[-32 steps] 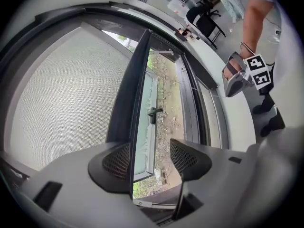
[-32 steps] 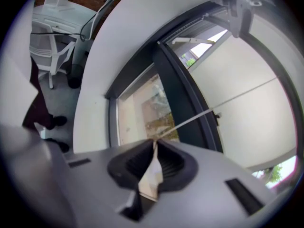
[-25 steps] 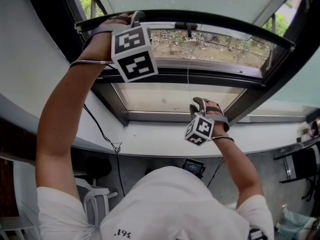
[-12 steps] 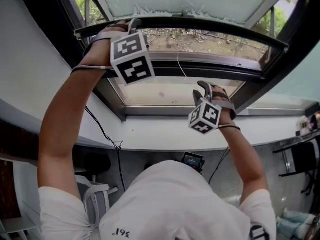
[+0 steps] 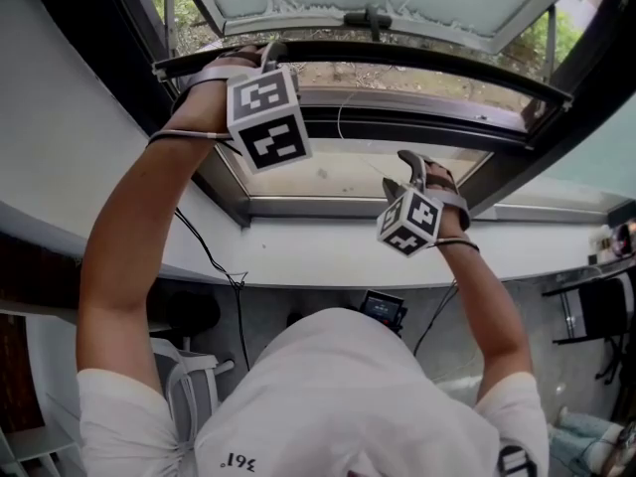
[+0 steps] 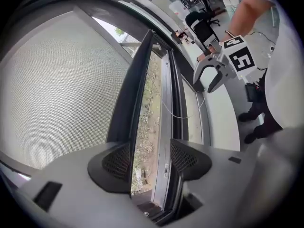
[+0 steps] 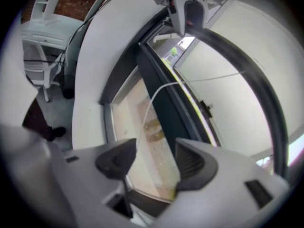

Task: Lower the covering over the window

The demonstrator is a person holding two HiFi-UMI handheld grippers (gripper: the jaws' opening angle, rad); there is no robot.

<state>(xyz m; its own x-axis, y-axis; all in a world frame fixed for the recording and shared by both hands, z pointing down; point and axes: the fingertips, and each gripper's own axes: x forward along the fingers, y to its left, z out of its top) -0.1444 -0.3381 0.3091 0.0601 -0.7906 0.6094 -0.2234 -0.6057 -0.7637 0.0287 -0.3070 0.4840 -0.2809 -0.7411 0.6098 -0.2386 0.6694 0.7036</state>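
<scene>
Now, left fingers (image 6: 114, 167) apart at bar (image 6: 130, 89) edge, right fingers (image 7: 192, 163) just opened round cord (image 7: 156, 90).

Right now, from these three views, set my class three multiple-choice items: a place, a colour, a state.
1. Where is the left gripper? A on the sill; B at the blind's dark bottom bar; C on the chair.
2. What colour is the thin cord? A red; B white; C blue.
3. How do the right gripper's jaws stand? A apart; B shut on the bar; C out of view.
Key: B, the bar runs right beside its jaws; B, it shows white in the right gripper view; A, they have just been opening, and the cord hangs loose beside them, unpinched.
</scene>
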